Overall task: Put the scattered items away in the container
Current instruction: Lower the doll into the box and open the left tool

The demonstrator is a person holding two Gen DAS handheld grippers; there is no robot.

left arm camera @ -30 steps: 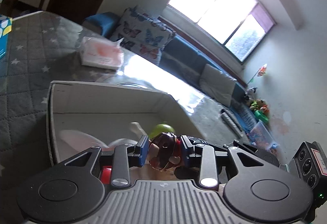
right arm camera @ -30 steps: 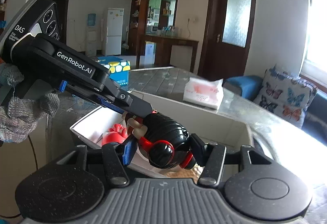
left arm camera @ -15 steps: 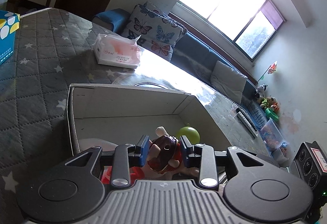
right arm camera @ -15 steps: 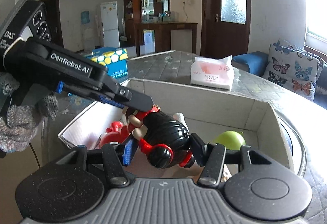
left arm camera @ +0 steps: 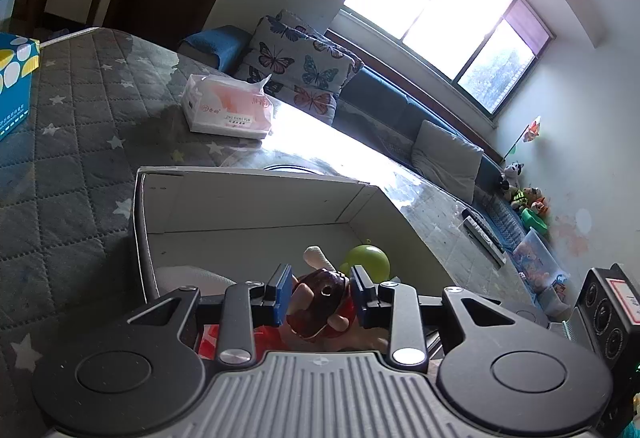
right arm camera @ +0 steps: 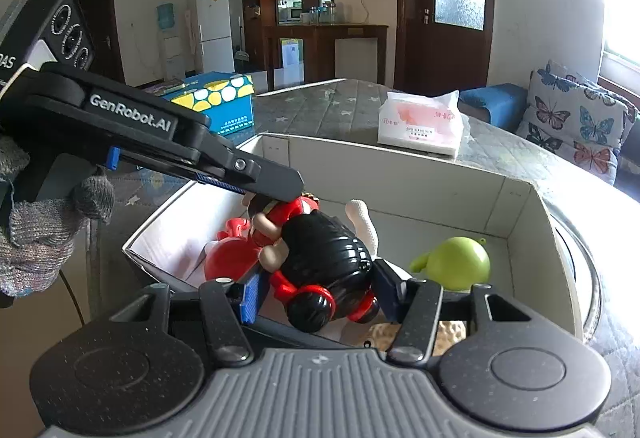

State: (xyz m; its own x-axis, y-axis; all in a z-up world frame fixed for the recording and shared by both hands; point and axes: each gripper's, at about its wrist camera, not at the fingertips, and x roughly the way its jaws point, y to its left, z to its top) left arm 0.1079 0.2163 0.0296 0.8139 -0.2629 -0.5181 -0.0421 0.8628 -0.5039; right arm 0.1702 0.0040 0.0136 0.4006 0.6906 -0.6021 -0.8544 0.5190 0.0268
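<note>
A black-and-red toy figure (right arm camera: 320, 262) is clamped at both ends, by the right gripper (right arm camera: 316, 298) and the left gripper (left arm camera: 320, 298), directly above the open cardboard box (right arm camera: 400, 174), its long axis tilted between them.

The box (right arm camera: 400, 174) is plain white card inside and out. In it lie a lime-green ball toy (right arm camera: 460, 262), a glossy red toy (right arm camera: 228, 258) and a cream-white piece (right arm camera: 362, 218). The toy figure (right arm camera: 320, 258) has a ribbed black body, red trim and tan limbs. The table cover (left arm camera: 80, 118) is grey, quilted, with pale stars. The tissue pack (left arm camera: 228, 110) is white and pink; the carton (right arm camera: 216, 102) is blue with yellow and white ovals. The cushion (left arm camera: 300, 74) shows coloured butterflies on white
</note>
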